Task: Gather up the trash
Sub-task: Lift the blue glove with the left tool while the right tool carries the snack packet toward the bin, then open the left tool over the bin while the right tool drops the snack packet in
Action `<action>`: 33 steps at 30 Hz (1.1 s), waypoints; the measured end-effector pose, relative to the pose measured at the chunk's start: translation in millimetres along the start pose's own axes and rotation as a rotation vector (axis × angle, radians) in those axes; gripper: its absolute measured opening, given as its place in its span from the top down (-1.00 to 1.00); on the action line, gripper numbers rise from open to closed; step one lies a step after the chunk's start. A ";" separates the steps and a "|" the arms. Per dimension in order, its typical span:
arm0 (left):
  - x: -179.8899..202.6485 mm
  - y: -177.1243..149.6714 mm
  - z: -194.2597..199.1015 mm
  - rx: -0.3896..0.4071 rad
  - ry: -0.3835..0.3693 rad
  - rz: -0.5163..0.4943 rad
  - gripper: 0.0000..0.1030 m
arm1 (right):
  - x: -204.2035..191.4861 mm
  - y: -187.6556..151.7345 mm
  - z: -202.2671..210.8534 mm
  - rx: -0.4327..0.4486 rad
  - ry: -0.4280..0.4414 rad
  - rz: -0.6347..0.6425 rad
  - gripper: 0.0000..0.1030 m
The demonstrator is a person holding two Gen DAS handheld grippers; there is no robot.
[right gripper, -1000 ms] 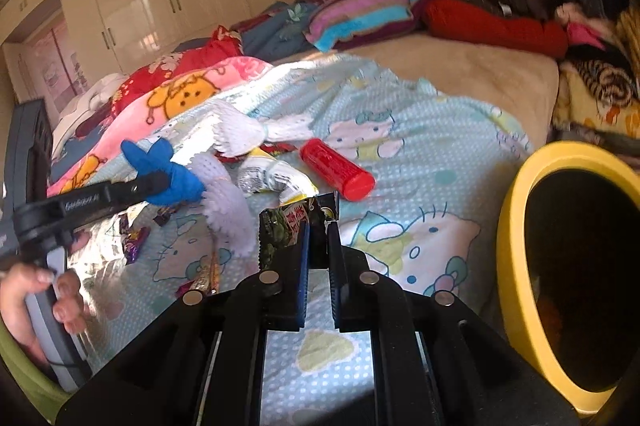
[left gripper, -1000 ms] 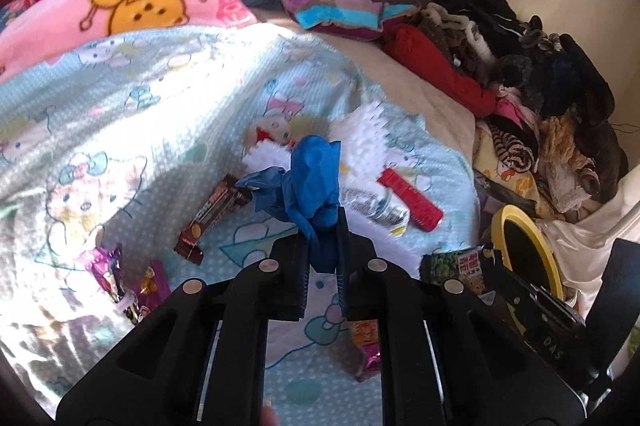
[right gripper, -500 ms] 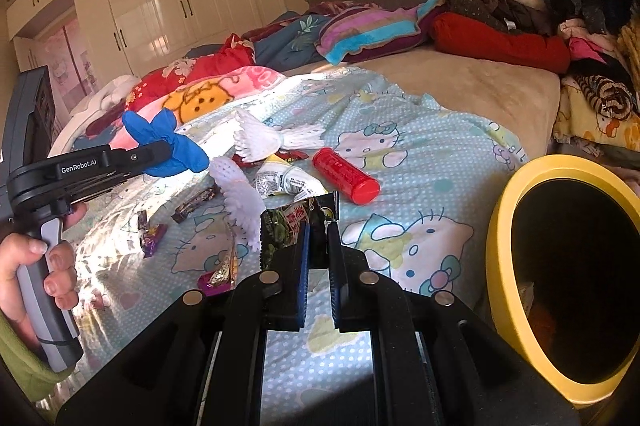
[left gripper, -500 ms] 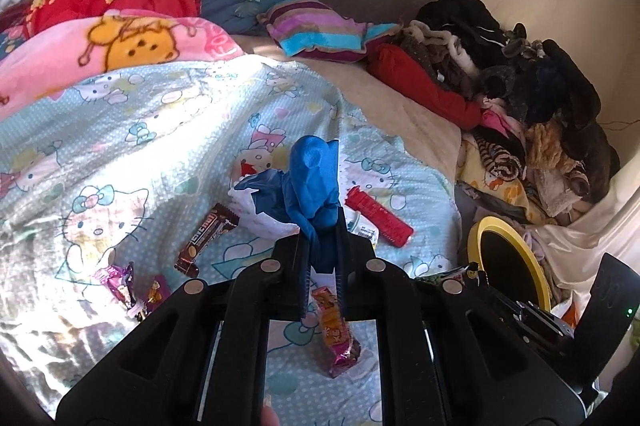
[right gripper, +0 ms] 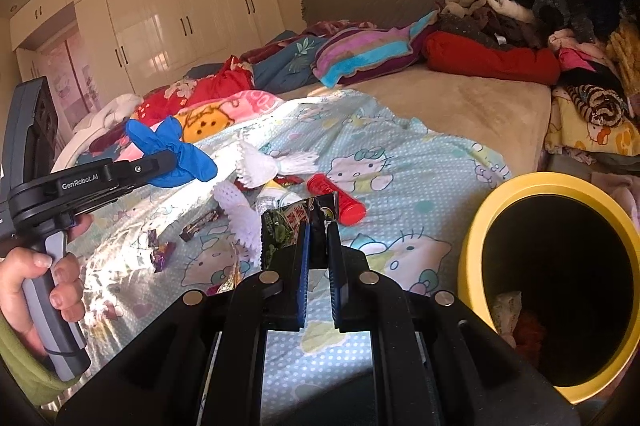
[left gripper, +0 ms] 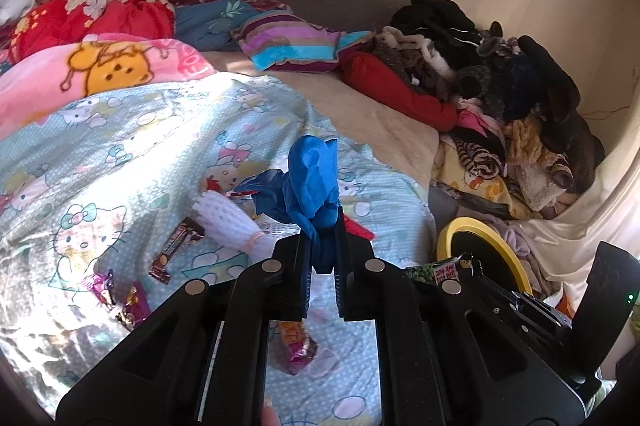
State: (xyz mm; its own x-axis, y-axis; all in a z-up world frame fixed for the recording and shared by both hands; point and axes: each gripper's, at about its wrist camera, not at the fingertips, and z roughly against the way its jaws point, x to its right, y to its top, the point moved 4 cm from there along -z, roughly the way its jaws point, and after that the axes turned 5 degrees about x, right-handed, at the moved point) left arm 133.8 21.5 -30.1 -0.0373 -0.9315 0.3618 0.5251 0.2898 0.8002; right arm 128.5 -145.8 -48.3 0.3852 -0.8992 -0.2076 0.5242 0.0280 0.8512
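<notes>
Two views. Left wrist: the left gripper [left gripper: 322, 246] pinches a limp blue glove [left gripper: 312, 185] above the bed's foot edge; soft, light. Right wrist: the right gripper [right gripper: 318, 246] clamps a crinkly green snack wrapper [right gripper: 286, 222] beside the yellow bin [right gripper: 472, 258]; best gripped by its flat edge.

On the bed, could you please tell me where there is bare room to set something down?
The tan sheet is bare between the cartoon-print cover, the striped pillow and the clothes pile. The cover's strip beside the yellow bin is also free. It is crowded around the red tube, white foam nets and candy wrappers.
</notes>
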 end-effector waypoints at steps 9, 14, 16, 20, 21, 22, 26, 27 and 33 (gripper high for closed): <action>18.9 -0.3 1.8 0.000 -0.035 -0.038 0.91 | 8.5 5.5 15.6 0.026 -0.014 -0.008 0.83; 31.2 -2.6 1.4 -0.005 -0.057 -0.058 0.91 | 20.9 9.4 25.2 0.044 -0.033 -0.029 0.83; 36.4 -3.3 1.1 -0.008 -0.067 -0.065 0.91 | 25.9 10.8 27.7 0.050 -0.041 -0.038 0.83; 46.5 -4.2 1.0 -0.010 -0.083 -0.081 0.91 | 38.4 12.9 34.3 0.061 -0.059 -0.056 0.83; 48.8 -4.2 0.8 -0.010 -0.086 -0.084 0.91 | 41.5 13.4 35.9 0.064 -0.063 -0.059 0.83; 52.7 -4.9 0.7 -0.011 -0.091 -0.090 0.91 | 44.8 14.0 38.1 0.068 -0.068 -0.064 0.83; 63.9 -7.3 0.1 -0.017 -0.108 -0.105 0.91 | 53.8 15.3 43.9 0.081 -0.080 -0.081 0.83; 66.8 -7.8 -0.2 -0.018 -0.112 -0.111 0.91 | 56.5 15.8 45.3 0.084 -0.083 -0.084 0.83; 85.7 -13.9 -1.5 -0.029 -0.141 -0.148 0.91 | 72.4 18.3 54.9 0.104 -0.109 -0.105 0.83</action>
State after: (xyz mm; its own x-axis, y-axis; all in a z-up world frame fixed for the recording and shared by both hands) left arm 124.6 -62.7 -10.9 -0.2338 -0.9229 0.3060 0.5294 0.1431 0.8362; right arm 124.3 -234.4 -21.3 0.2448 -0.9370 -0.2491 0.4739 -0.1085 0.8739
